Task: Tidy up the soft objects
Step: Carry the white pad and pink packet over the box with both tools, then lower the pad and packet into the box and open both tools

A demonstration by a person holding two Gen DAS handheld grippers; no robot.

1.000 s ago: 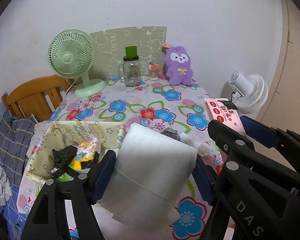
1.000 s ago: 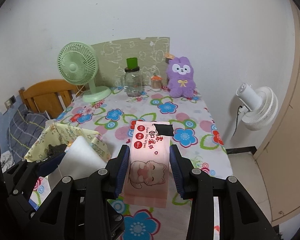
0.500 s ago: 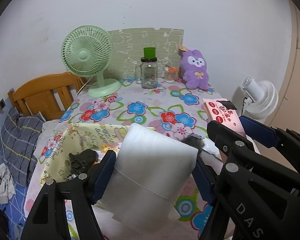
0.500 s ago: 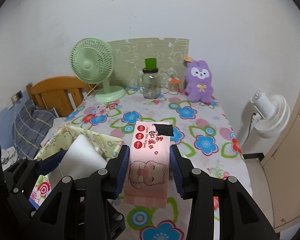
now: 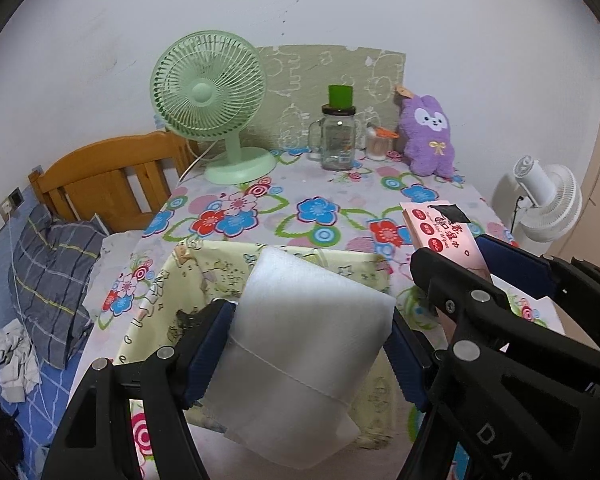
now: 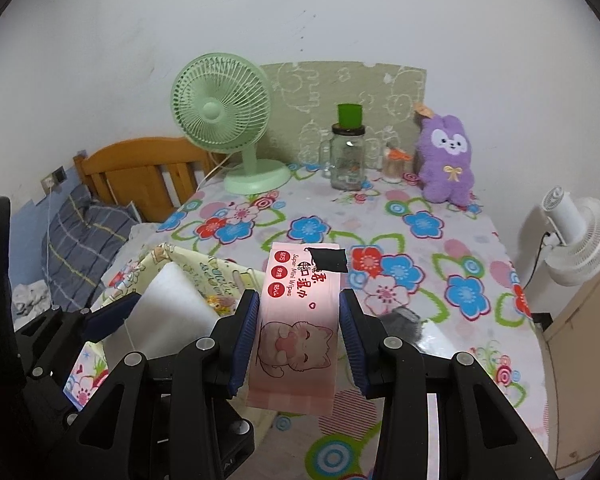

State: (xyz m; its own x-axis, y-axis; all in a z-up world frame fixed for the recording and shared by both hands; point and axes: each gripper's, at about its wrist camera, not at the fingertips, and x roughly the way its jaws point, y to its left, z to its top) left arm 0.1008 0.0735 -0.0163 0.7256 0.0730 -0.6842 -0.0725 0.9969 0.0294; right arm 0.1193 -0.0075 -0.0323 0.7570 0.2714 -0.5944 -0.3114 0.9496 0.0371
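My left gripper (image 5: 308,324) is shut on a white soft pack of tissues (image 5: 300,356) and holds it above the near side of a yellow fabric storage box (image 5: 168,284) on the flowered table. My right gripper (image 6: 299,314) is shut on a pink pack of wet wipes (image 6: 300,320) with a cat drawing, held above the table just right of the box (image 6: 204,276). The wipes (image 5: 440,232) and the right gripper show at the right in the left wrist view; the white pack (image 6: 168,304) shows at the left in the right wrist view. A purple plush bunny (image 6: 446,160) sits at the table's back right.
A green desk fan (image 5: 212,104), a glass jar with a green lid (image 5: 338,136) and a small cup (image 5: 376,144) stand along the back wall. A wooden headboard (image 5: 108,176) and bed with a plaid pillow (image 5: 48,272) lie left. A white floor fan (image 5: 548,200) stands right of the table.
Both grippers have pulled back and swung left with their packs still held. The yellow box now lies under and behind the white pack, and its contents are mostly hidden.
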